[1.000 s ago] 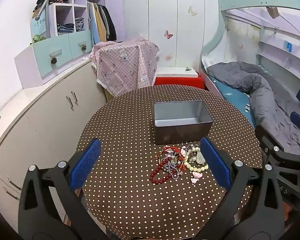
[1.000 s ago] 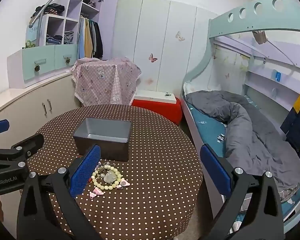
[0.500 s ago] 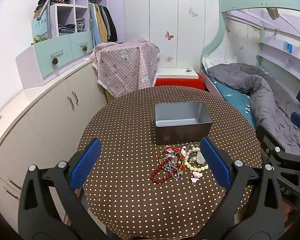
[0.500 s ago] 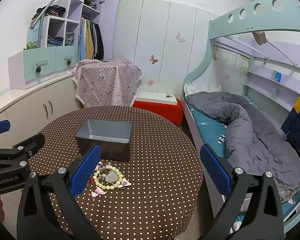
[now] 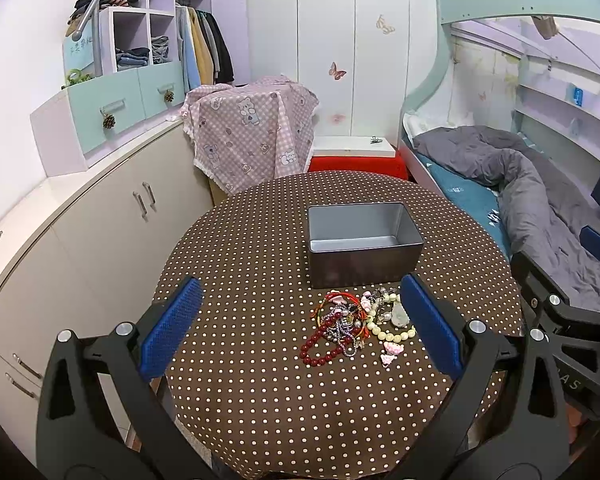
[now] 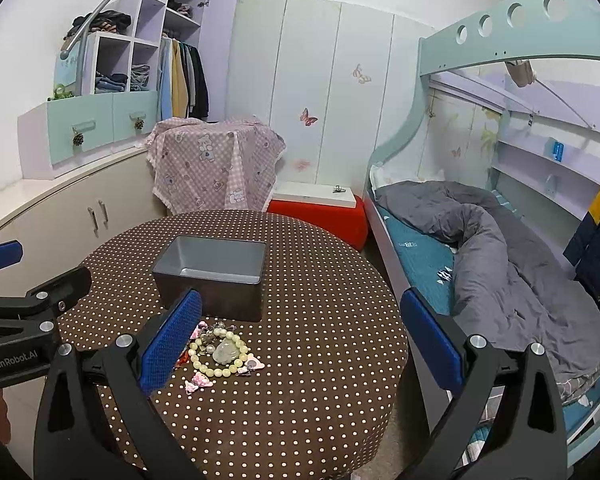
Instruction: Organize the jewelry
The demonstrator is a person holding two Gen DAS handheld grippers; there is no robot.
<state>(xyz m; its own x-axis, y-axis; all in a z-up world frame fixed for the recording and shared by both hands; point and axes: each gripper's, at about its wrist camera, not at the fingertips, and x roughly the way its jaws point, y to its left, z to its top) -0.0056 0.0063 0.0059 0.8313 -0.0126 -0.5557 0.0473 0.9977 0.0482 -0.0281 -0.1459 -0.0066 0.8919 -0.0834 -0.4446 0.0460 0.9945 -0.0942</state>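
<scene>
The left gripper and right gripper both hang wide apart, empty, over a round polka-dot table. At 12 o'clock lies tangled jewelry, partly hidden by a blue pad; beyond, a grey metal box, then a bunk bed.

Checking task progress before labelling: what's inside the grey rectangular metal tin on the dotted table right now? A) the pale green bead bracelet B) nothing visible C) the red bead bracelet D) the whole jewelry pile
B: the grey rectangular metal tin shows only its bare floor in both views, while the tangled jewelry pile lies on the brown polka-dot tablecloth in front of it.
</scene>
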